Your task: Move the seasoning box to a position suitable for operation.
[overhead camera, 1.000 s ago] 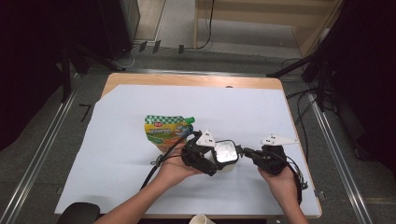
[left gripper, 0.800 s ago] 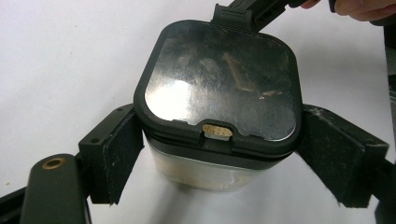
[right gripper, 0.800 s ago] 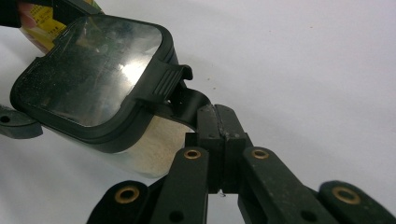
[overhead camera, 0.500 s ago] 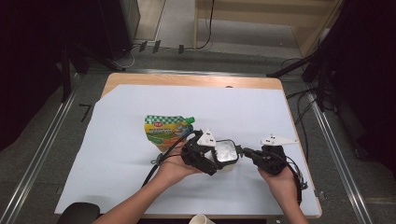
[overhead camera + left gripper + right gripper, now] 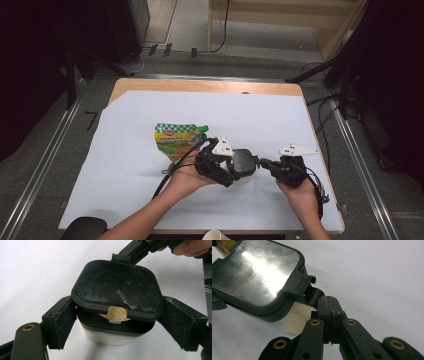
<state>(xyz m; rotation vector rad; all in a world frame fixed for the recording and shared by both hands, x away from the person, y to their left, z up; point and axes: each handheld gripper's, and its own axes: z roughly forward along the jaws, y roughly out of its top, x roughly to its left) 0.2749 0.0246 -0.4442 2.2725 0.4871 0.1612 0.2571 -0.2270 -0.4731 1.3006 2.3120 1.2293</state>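
Observation:
A small square container [image 5: 243, 164] with a pale body [image 5: 112, 336] and a black lid [image 5: 117, 287] stands on the white sheet [image 5: 125, 165]. My left gripper [image 5: 239, 172] is shut on the body, one pad [image 5: 62, 322] against each side just under the lid. The lid's near edge sits slightly raised, and brown granules [image 5: 116, 313] show in the gap. My right gripper [image 5: 328, 307] is shut on the lid's black hinged tab [image 5: 313, 293] at the container's right side, jaws pressed together. It also appears beyond the lid as the right gripper [image 5: 132, 252].
A green and yellow spouted pouch [image 5: 175, 137] lies flat just left of and behind the left gripper. The sheet covers a wooden table [image 5: 200, 86]. A paper cup [image 5: 215, 235] and a dark round object [image 5: 82, 227] sit at the near edge.

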